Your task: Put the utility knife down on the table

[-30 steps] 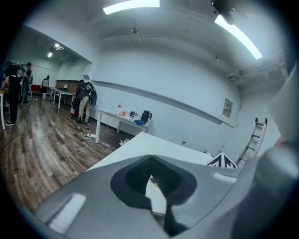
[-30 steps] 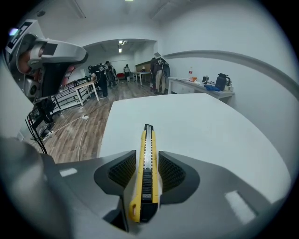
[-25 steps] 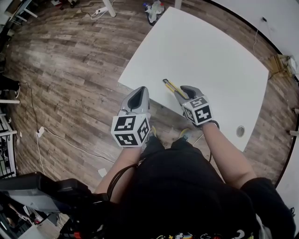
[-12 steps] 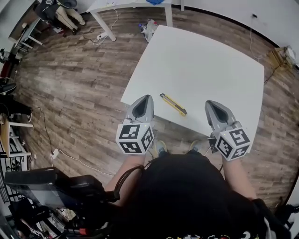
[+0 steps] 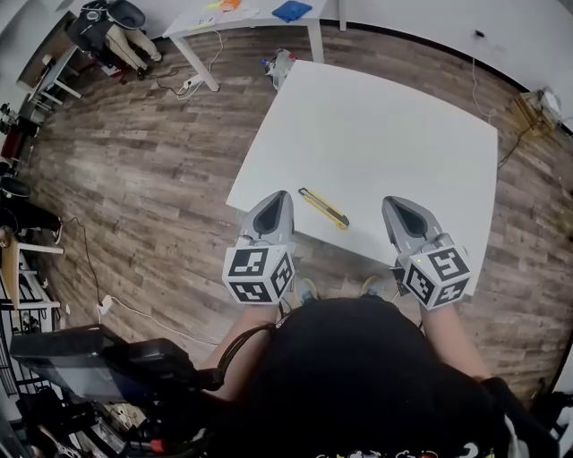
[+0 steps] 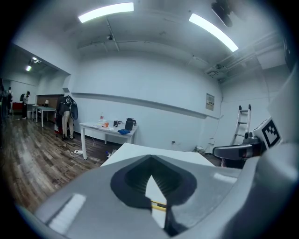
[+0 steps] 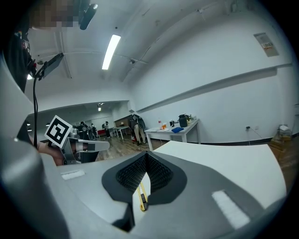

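Observation:
The yellow and black utility knife (image 5: 324,207) lies flat on the white table (image 5: 385,125), close to its near edge, with nothing touching it. My left gripper (image 5: 277,195) hovers at the table's edge just left of the knife, jaws together and empty. To the knife's right, my right gripper (image 5: 391,202) is also shut and empty, apart from it. A piece of the knife (image 6: 159,205) shows through the slit of the left gripper (image 6: 150,173). The knife (image 7: 143,200) shows likewise below the right gripper (image 7: 146,169).
A second white table (image 5: 260,13) with a blue item and small things stands beyond the far left corner. Cables and a power strip (image 5: 190,82) lie on the wooden floor. A ladder (image 6: 243,123) leans at the wall. People stand far off in the room.
One second ago the right gripper was at the knife. It has let go and drawn back to the right. The knife now rests alone on the table; the left gripper has barely moved.

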